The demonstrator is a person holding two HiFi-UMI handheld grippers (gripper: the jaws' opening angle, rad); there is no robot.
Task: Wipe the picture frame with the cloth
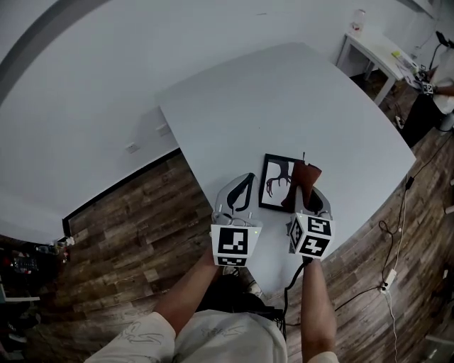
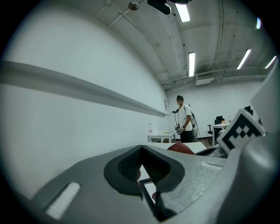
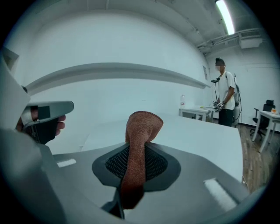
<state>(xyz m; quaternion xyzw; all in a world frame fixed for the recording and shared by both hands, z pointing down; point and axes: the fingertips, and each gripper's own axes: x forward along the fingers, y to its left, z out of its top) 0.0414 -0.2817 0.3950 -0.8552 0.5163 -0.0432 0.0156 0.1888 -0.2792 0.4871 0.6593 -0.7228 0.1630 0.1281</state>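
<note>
A black picture frame (image 1: 278, 183) with a dark antler-like drawing lies flat near the front edge of the white table (image 1: 284, 106). My right gripper (image 1: 311, 190) is shut on a brown cloth (image 1: 306, 177), which hangs over the frame's right side. In the right gripper view the cloth (image 3: 142, 127) sticks up from between the jaws of that gripper (image 3: 135, 151). My left gripper (image 1: 248, 177) hovers just left of the frame, shut and holding nothing. In the left gripper view a corner of the frame (image 2: 148, 185) shows below the left gripper (image 2: 141, 148), and the cloth (image 2: 180, 148) shows beyond.
A second white table (image 1: 379, 51) with a bottle (image 1: 358, 20) stands at the back right, with a person (image 1: 441, 78) beside it. Wooden floor (image 1: 135, 227) surrounds the table, with cables (image 1: 389, 276) on the right. A white wall runs along the left.
</note>
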